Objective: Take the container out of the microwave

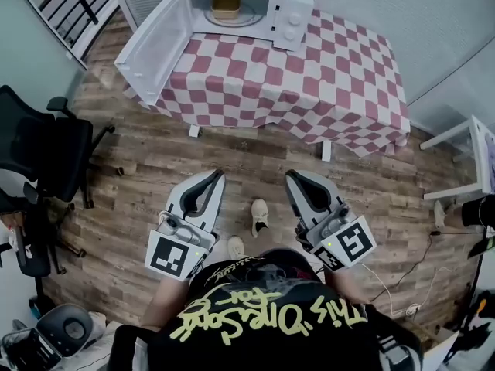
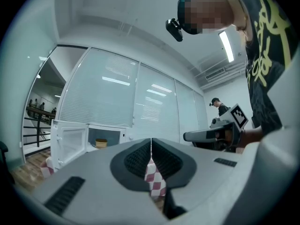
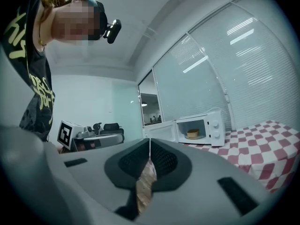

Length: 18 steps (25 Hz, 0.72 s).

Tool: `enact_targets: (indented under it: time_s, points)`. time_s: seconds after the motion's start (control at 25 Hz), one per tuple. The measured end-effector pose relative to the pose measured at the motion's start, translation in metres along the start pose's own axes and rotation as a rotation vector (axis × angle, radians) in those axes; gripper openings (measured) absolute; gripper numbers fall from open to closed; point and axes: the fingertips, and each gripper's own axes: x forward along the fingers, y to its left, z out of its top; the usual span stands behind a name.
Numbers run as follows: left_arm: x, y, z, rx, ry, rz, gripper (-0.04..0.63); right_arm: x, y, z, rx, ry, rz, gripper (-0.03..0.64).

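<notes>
A white microwave (image 1: 255, 6) stands on the far left of a table with a red-and-white checked cloth (image 1: 340, 76). Its door (image 1: 155, 45) hangs wide open to the left. Inside, a small tan container (image 1: 226, 6) sits on the glass plate; it also shows as the container (image 2: 101, 143) in the left gripper view and the container (image 3: 192, 134) in the right one. My left gripper (image 1: 216, 178) and right gripper (image 1: 292, 178) are held level over the wooden floor, well short of the table. Both are shut with nothing in them.
A black office chair (image 1: 46, 153) stands at the left. A white table (image 1: 472, 153) is at the right edge, with cables (image 1: 402, 284) on the floor. My shoe (image 1: 260, 215) is between the grippers. Another person (image 2: 220, 108) stands at the back.
</notes>
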Motion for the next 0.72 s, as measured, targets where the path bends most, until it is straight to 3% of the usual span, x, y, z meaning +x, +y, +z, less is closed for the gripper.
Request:
enact_targets:
  time_s: [0.12,0.24,0.72]
  points:
    - [0.016,0.010,0.003,-0.029,0.006,0.029,0.011,0.013,-0.015,0.005,-0.006,0.004,0.020,0.011]
    - [0.030,0.020,0.000,0.026,0.024,0.026,0.011,0.025,-0.032,0.010,-0.008,0.004,0.036,0.011]
    - [0.098,0.048,0.010,0.027,-0.011,0.057,0.011,0.065,-0.091,0.024,-0.023,0.013,0.083,0.011]
